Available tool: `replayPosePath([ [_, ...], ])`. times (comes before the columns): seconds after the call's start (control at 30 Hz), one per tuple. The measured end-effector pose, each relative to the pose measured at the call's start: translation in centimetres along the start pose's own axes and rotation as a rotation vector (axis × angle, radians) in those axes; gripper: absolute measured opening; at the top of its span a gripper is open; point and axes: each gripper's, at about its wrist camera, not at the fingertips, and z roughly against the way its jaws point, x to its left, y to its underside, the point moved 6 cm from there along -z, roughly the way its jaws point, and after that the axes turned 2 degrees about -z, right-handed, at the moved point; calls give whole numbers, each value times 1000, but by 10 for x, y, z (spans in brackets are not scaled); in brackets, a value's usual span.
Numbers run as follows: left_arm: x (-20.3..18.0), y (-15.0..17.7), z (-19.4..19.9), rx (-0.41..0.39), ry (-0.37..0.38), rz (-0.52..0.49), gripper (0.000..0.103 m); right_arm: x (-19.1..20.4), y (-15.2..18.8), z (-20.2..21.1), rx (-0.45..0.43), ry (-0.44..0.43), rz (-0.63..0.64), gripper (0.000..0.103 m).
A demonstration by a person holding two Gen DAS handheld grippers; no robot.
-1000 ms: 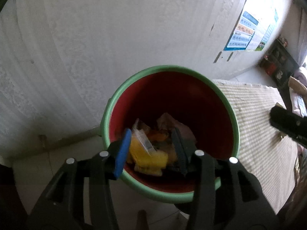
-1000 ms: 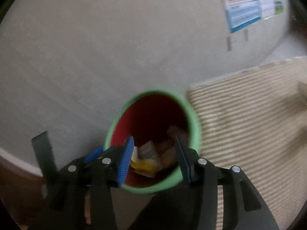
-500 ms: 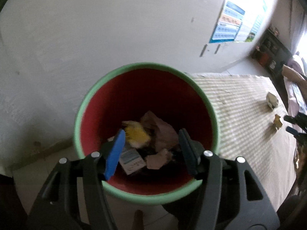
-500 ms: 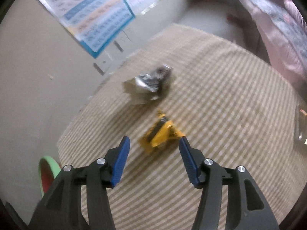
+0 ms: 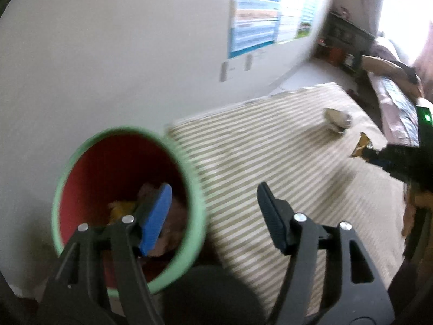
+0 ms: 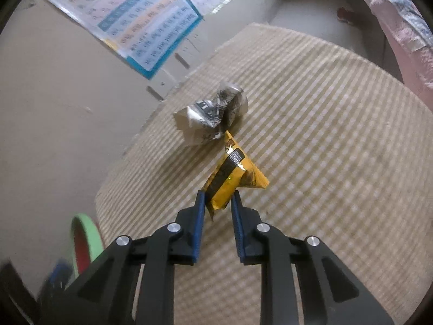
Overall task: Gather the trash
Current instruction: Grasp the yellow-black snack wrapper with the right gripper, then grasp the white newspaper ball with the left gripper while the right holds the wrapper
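Observation:
A green bin with a red inside (image 5: 127, 205) stands at the mat's left edge and holds several wrappers; its rim also shows in the right wrist view (image 6: 86, 241). My left gripper (image 5: 213, 203) is open and empty, just right of the bin's mouth. My right gripper (image 6: 217, 203) is shut on a yellow snack wrapper (image 6: 232, 178) over the striped mat (image 6: 324, 135). A crumpled newspaper ball (image 6: 213, 113) lies just beyond the wrapper. In the left wrist view the wrapper (image 5: 361, 146) and the ball (image 5: 338, 117) show at far right.
A white wall with a blue-edged poster (image 6: 146, 19) runs behind the mat. A pink patterned bedcover (image 6: 400, 16) lies at the right. Dark shelves (image 5: 343, 43) stand in the far corner.
My right gripper swung from the bin to the mat and closed on the yellow wrapper. My left gripper shifted right, from over the bin's mouth toward the mat.

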Motion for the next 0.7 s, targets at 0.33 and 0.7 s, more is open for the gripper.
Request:
replayPosePath([
  [0.33, -164, -79, -65, -64, 142, -230, 77, -19, 100, 61, -9, -20, 63, 20],
  [0.7, -243, -109, -139, 48, 152, -440, 83, -13, 116, 44, 47, -129, 62, 21],
])
